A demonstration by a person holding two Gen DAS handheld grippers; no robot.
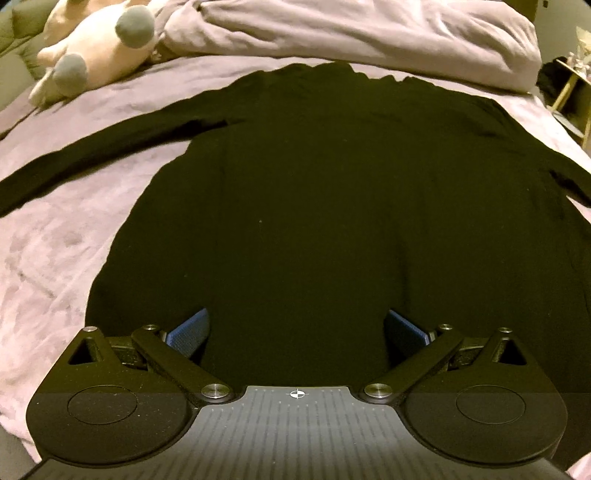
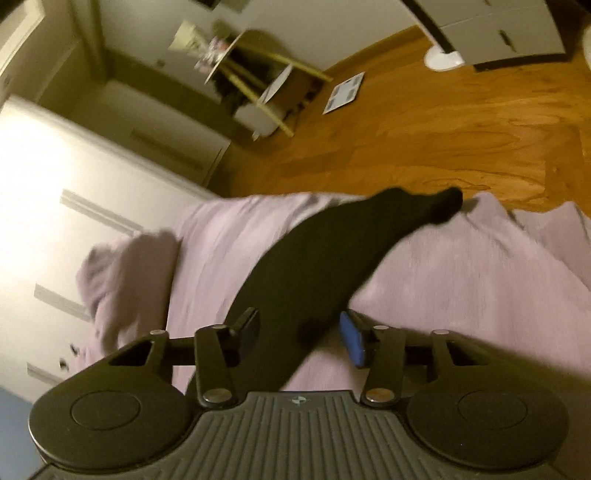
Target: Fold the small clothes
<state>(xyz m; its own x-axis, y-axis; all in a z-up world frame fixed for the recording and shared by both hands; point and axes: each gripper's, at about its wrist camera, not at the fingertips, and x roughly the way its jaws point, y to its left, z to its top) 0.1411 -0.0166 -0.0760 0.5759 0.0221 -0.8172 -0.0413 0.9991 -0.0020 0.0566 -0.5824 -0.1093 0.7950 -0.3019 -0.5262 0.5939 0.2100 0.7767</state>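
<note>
A black long-sleeved top [image 1: 314, 206] lies spread flat on a pale pink bedspread [image 1: 66, 258], collar far from me, its left sleeve [image 1: 92, 151] stretched out to the left. My left gripper [image 1: 295, 328] is open over the top's near hem, its blue pads wide apart. In the right wrist view the top's other sleeve [image 2: 332, 258] runs diagonally toward the bed's edge. My right gripper [image 2: 299, 332] is open, its fingers on either side of the sleeve near its wider end.
A plush toy [image 1: 96, 48] lies at the far left of the bed and a bunched pink blanket [image 1: 351, 33] at the far end. Beyond the bed's edge are a wooden floor [image 2: 424, 129], a small side table [image 2: 251, 81] and white cupboards [image 2: 55, 184].
</note>
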